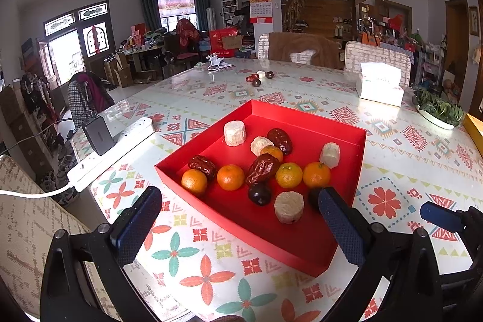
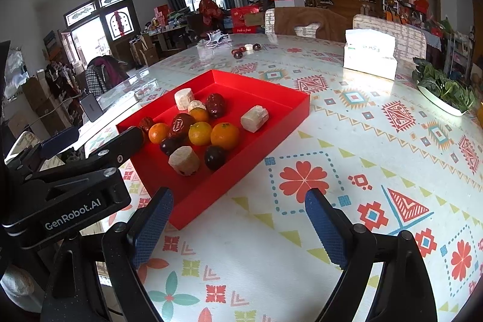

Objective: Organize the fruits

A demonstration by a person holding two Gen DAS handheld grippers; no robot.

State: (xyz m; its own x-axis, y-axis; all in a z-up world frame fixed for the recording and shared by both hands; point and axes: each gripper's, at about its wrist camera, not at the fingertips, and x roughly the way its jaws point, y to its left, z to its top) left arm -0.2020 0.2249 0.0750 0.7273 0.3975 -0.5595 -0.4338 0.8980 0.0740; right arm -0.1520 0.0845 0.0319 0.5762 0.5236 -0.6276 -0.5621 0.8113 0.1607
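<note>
A red tray sits on the patterned table and holds several oranges, red dates, dark plums and pale cylinder pieces. My left gripper is open and empty, its fingers straddling the tray's near corner. My right gripper is open and empty, just right of the tray's near corner. A few more dates and a pale piece lie far back on the table.
A white tissue box and a dish of greens stand at the right. A white power strip with a black charger lies at the left table edge. Chairs stand behind the table.
</note>
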